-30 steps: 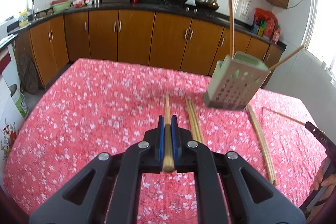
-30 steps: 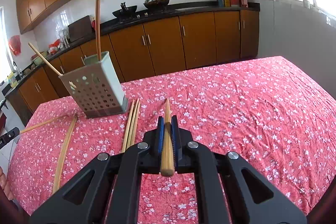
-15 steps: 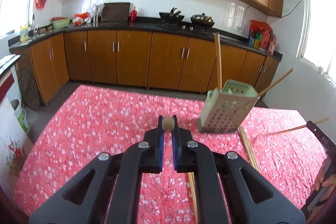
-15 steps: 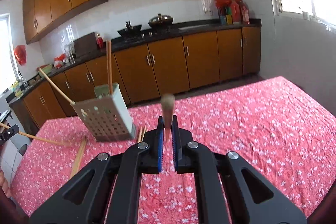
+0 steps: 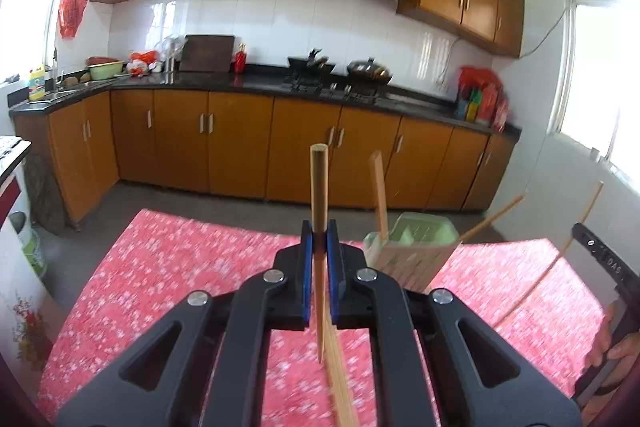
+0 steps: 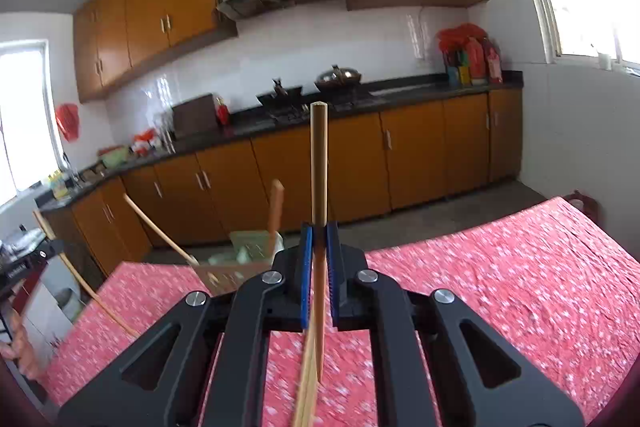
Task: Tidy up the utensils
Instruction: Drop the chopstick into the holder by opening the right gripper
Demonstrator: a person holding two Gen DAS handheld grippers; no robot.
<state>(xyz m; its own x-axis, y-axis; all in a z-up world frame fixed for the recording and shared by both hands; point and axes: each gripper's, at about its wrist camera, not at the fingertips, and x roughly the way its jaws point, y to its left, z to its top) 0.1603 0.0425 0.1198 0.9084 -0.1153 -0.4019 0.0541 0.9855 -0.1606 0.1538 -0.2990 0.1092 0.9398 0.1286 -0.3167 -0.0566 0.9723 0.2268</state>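
My left gripper (image 5: 319, 233) is shut on a wooden chopstick (image 5: 319, 187) that stands upright, its blunt end up and its point hanging below the jaws. My right gripper (image 6: 319, 233) is likewise shut on an upright chopstick (image 6: 319, 163). The pale green perforated utensil holder (image 5: 412, 247) stands on the table just right of the left gripper, with two chopsticks leaning in it. In the right wrist view the holder (image 6: 244, 257) sits left of the gripper, partly hidden by it. Loose chopsticks (image 5: 340, 387) lie on the cloth below.
The table wears a red flowered cloth (image 5: 160, 267). At the right edge of the left wrist view a hand holds the other gripper's body (image 5: 608, 267) with its chopstick. Brown kitchen cabinets (image 5: 240, 147) and a dark countertop stand beyond the table.
Both grippers have risen off the table, each carrying its chopstick. The chopsticks swung from lying flat and pointing forward to standing upright. The holder now sits lower in both views.
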